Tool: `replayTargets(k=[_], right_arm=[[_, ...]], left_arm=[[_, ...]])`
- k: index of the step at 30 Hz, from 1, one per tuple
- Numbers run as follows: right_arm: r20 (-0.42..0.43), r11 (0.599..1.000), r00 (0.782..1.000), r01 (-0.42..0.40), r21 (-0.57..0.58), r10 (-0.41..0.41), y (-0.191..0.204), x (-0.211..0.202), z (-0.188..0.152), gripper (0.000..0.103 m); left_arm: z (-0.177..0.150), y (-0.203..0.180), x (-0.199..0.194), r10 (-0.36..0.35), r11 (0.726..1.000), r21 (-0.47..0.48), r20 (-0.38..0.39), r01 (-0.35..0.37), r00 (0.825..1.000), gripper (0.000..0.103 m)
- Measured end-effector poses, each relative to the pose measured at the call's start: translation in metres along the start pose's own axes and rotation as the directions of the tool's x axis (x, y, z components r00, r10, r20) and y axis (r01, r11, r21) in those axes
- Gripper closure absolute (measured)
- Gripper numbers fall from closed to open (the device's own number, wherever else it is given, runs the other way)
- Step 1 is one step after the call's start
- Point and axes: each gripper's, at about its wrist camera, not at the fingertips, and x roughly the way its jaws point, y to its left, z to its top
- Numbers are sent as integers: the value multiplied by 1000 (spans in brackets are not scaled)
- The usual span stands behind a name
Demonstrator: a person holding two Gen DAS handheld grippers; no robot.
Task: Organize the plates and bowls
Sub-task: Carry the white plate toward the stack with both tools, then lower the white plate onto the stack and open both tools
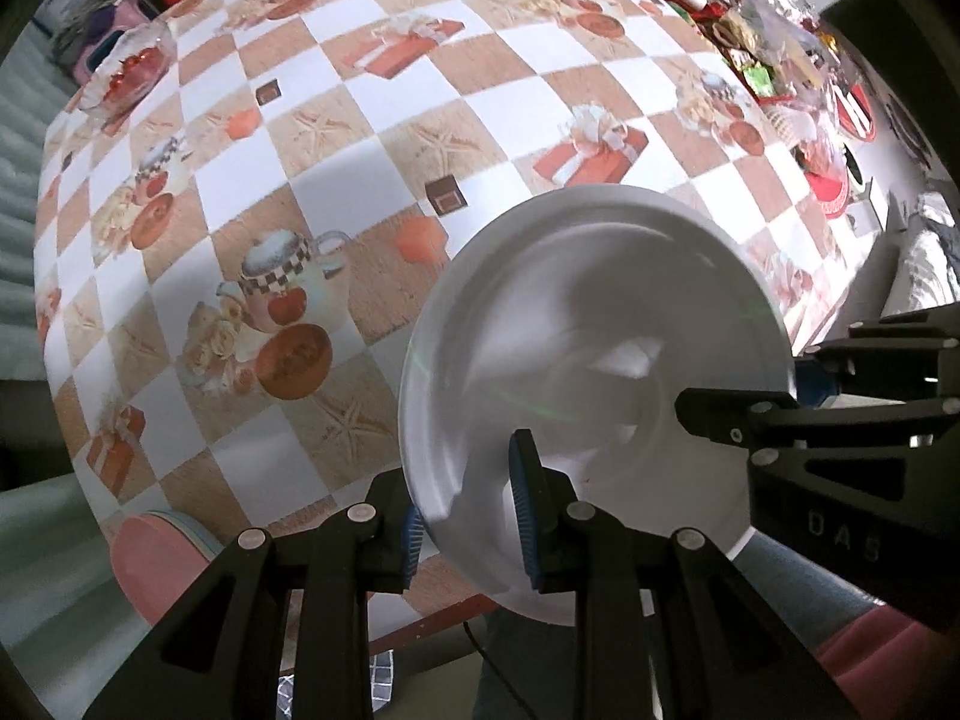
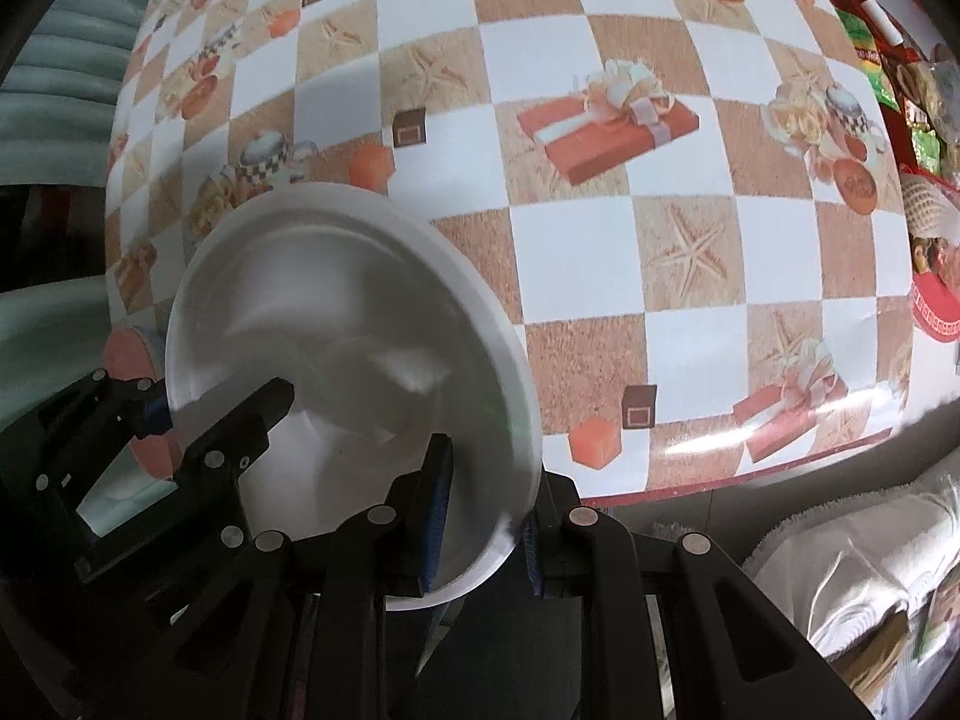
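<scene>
1. Left hand-held gripper (image 1: pixel 474 516): I see it clamped on the near rim of the white plate (image 1: pixel 600 348).
2. Right hand-held gripper (image 2: pixel 486 516): clamped on the opposite rim; body lettering reads "DAS".
3. Plate: held above the checkered worktop (image 1: pixel 336 138).
4. Glass bowl (image 1: pixel 129 69): red contents, far corner.

A lived-in home, at the dining table

Below both grippers spreads a table under a glossy checked tablecloth (image 1: pixel 384 138) printed with gift boxes, mugs and starfish, the kind used in a family dining room. Far ahead and to the right of the left gripper sits a red tray of snacks and wrappers (image 1: pixel 774 54); far ahead to its left stands a glass bowl (image 1: pixel 129 69) holding something red. A pale green sofa cushion (image 2: pixel 66 54) lies beyond the table's left edge, and a white towel or blanket (image 2: pixel 840 570) is bunched just right of the right gripper
</scene>
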Motion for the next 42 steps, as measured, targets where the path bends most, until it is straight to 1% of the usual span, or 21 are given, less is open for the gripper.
replayTargets(k=[5,11,13,14,15,16,17,18,19,21,23,25,28,34,42], right_arm=[[-39,1000,999,-21,21,22,-3,13,-5,80],[-63,1000,998,-12,22,14,-1,25,-7,80],[-64,1000,998,-12,29,14,0,27,-5,80],[-63,999,998,-14,32,16,0,27,-3,80],[-62,999,998,-11,31,13,0,25,-2,76],[-61,1000,998,-6,29,7,-1,24,-1,67],[-58,1000,998,1,27,1,-2,22,0,33],[-49,1000,999,5,28,-3,-2,20,2,12],[-27,1000,1000,6,24,-5,-1,16,2,12],[-12,1000,1000,15,17,-15,-1,12,3,12],[-3,1000,1000,18,23,-18,-3,9,4,12],[-5,999,1000,13,39,-13,-7,9,4,12],[-3,997,1000,29,67,-29,-15,7,5,12],[-21,993,999,40,114,-37,-24,9,3,12],[-49,990,997,64,126,-58,-23,15,3,12]], left_arm=[[-7,-2,8,-4,1000,1,-38,4,999,76],[-11,-1,14,-21,1000,-17,-68,20,997,76],[-12,-1,15,-26,999,-23,-68,24,997,72],[-12,-1,16,-27,999,-24,-71,25,997,67],[-11,-1,16,-24,999,-25,-71,22,997,55],[-11,-1,15,-17,1000,-26,-69,15,997,48],[-11,0,14,-11,1000,-29,-64,9,998,38],[-11,2,11,-9,999,-35,-53,7,999,35],[-11,4,9,-8,999,-41,-44,6,999,32],[-12,8,3,-8,998,-60,-21,6,1000,25],[-12,13,-2,-7,997,-78,-5,7,1000,24],[-12,16,-4,-7,996,-91,-1,7,1000,23],[-13,22,-5,-12,993,-119,-2,11,1000,23],[-16,29,0,-16,986,-166,-26,12,1000,22],[-21,35,-1,-36,980,-196,-19,32,999,22]])
